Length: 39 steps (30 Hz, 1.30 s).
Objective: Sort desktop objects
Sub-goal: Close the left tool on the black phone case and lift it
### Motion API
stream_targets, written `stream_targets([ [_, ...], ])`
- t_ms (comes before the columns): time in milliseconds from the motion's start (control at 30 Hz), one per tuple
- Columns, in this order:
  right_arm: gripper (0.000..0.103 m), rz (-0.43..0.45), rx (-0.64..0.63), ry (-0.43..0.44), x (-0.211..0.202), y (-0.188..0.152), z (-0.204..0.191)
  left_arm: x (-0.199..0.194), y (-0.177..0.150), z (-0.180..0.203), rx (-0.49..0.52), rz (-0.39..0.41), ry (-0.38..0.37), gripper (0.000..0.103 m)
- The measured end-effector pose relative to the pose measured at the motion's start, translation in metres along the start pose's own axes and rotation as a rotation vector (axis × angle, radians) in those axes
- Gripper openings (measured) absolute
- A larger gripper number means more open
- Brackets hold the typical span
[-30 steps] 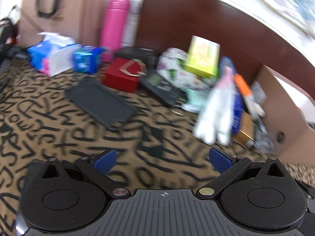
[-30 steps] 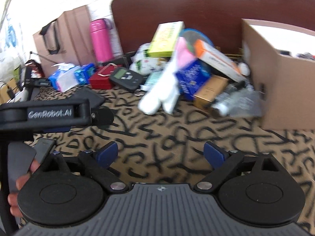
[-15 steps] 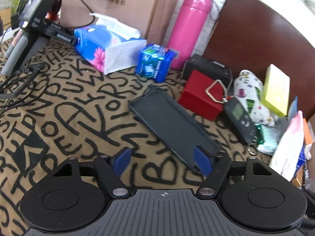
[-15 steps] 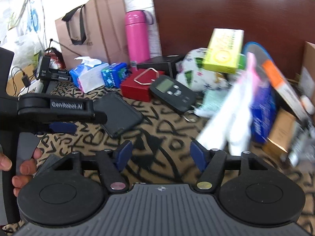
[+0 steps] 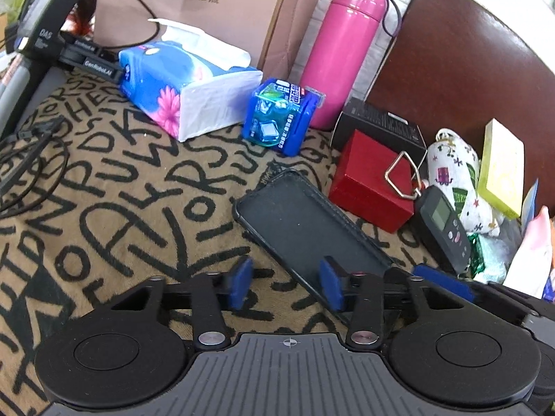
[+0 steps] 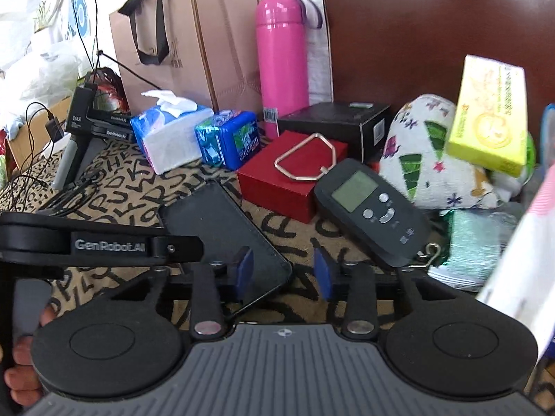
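Phone case (image 5: 305, 228) lies mid-frame, both claws narrowed and closing, nothing gripped. Left claw (image 5: 286, 286) and right claw (image 6: 282, 272) risk colliding over it

My counter (image 5: 114, 187) wears a tan cloth printed with black letters. On it lie a black phone case (image 5: 308, 228), a red box (image 5: 367, 180), a blue packet (image 5: 277, 118), a tissue pack (image 5: 184, 86) and an upright pink flask (image 5: 343, 55).
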State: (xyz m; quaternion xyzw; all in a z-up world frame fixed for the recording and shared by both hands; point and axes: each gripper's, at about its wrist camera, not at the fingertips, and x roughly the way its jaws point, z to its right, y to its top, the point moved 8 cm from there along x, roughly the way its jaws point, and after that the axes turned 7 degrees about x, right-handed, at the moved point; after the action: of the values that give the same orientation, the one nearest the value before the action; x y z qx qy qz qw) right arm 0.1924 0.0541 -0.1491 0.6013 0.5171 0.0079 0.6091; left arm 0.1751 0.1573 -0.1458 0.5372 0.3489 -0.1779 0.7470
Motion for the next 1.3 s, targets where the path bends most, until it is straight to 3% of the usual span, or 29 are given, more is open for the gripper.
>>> stream_targets([
  [33, 0.013, -0.005, -0.002, 0.0, 0.0, -0.002, 0.001, -0.001, 0.0, -0.001, 0.005, 0.0, -0.001, 0.045],
  [100, 0.011, -0.008, -0.01, 0.003, -0.003, -0.006, 0.001, -0.001, -0.001, 0.0, -0.008, -0.013, -0.034, 0.024],
  [367, 0.008, -0.043, 0.033, -0.036, -0.052, -0.033, 0.019, -0.02, -0.013, 0.037, 0.084, -0.061, -0.107, 0.013],
  [700, 0.008, -0.003, 0.27, -0.101, -0.163, -0.108, 0.076, -0.051, -0.088, 0.15, 0.311, -0.096, -0.252, 0.014],
  [1067, 0.008, 0.043, 0.406, -0.234, -0.267, -0.188, 0.122, -0.094, -0.167, 0.253, 0.543, -0.152, -0.445, 0.016],
  [1133, 0.01, 0.059, 0.415, -0.26, -0.274, -0.19, 0.128, -0.099, -0.173, 0.261, 0.565, -0.157, -0.455, 0.034],
  [1167, 0.012, 0.069, 0.418, -0.273, -0.276, -0.189, 0.131, -0.1, -0.175, 0.262, 0.574, -0.155, -0.451, 0.038],
  [1300, 0.012, 0.09, 0.394, -0.298, -0.269, -0.183, 0.135, -0.103, -0.177, 0.257, 0.585, -0.156, -0.43, 0.038],
])
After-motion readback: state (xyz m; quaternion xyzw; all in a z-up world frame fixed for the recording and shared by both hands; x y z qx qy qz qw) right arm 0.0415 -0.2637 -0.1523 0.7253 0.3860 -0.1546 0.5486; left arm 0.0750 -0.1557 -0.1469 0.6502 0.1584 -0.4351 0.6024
